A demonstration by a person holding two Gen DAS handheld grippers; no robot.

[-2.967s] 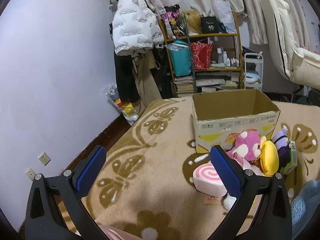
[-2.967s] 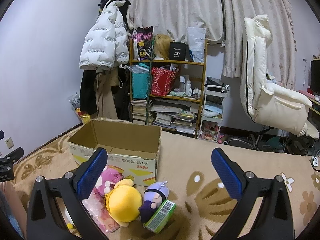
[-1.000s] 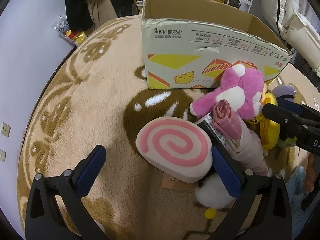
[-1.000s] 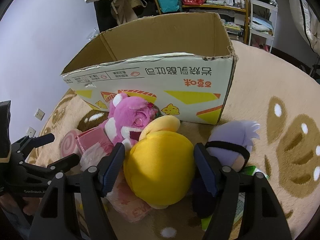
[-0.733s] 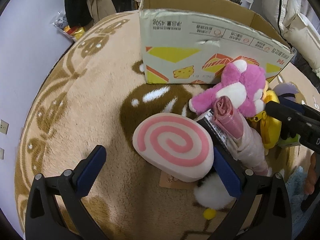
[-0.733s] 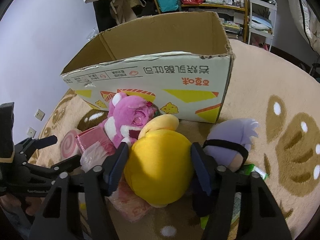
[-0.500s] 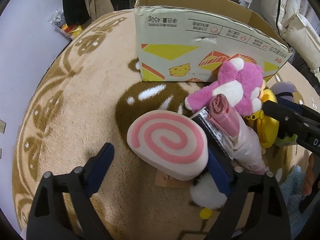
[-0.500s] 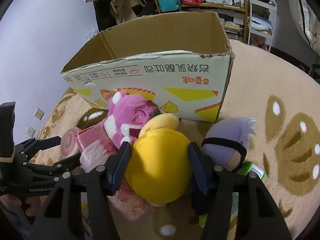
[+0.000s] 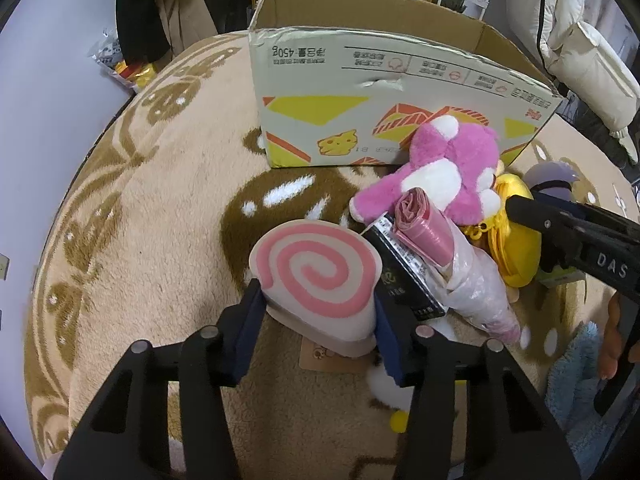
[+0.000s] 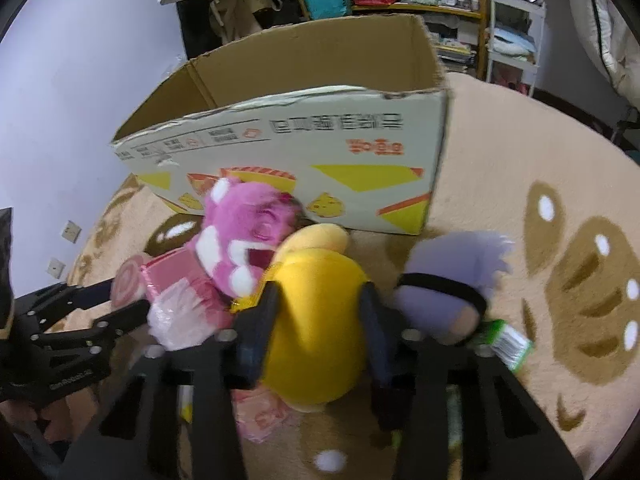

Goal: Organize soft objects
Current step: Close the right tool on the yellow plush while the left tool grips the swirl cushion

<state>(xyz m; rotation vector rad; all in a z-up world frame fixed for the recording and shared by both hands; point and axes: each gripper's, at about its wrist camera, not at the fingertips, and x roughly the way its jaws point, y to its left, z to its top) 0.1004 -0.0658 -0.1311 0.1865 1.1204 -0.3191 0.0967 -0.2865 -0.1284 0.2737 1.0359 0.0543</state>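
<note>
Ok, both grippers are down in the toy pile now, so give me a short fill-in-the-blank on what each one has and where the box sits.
1. The left gripper is closed on the pink-and-white ____ cushion.
2. The right gripper squeezes the ____ plush.
3. The pink bear plush leans against the front wall of the ____ box.
4. Right of the plush held by the right gripper lies a ____-haired doll.

Missing words: swirl; yellow; cardboard; purple
</note>
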